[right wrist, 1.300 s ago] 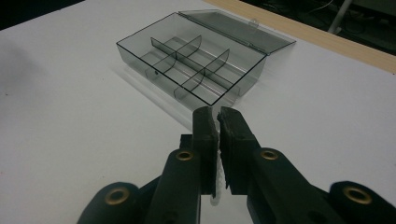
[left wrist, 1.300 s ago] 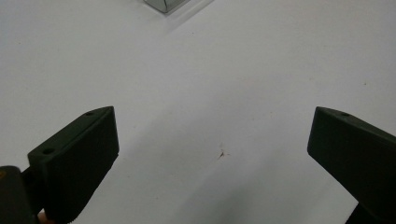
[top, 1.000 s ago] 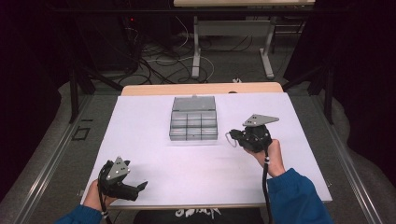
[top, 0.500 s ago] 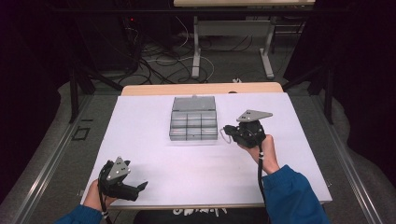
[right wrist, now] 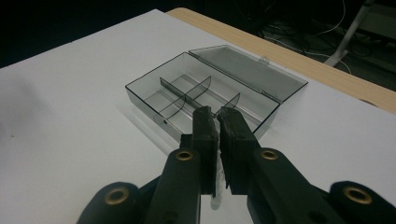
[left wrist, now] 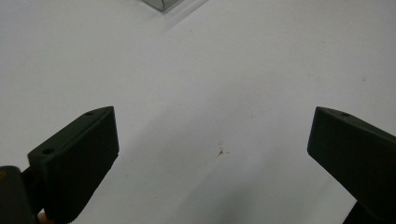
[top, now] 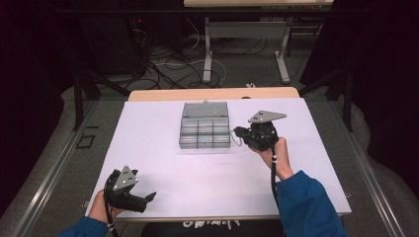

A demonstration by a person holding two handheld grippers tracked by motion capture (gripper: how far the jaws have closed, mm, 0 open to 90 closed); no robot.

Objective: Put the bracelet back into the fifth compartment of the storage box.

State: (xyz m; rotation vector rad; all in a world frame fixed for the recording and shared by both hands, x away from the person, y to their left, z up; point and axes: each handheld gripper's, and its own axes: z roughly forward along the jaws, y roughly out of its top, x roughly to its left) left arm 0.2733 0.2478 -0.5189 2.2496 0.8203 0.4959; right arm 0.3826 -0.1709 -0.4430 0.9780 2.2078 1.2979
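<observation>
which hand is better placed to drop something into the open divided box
Right. Its tongs sit beside the box, shut on a small white item; the left tongs are open at the near table edge.

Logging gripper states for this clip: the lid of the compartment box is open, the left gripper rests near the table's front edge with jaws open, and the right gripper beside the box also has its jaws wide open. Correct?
Not quite. The right gripper beside the compartment box has its jaws closed on a small whitish item, as the right gripper view shows. The rest holds: open lid, open left gripper.
</observation>
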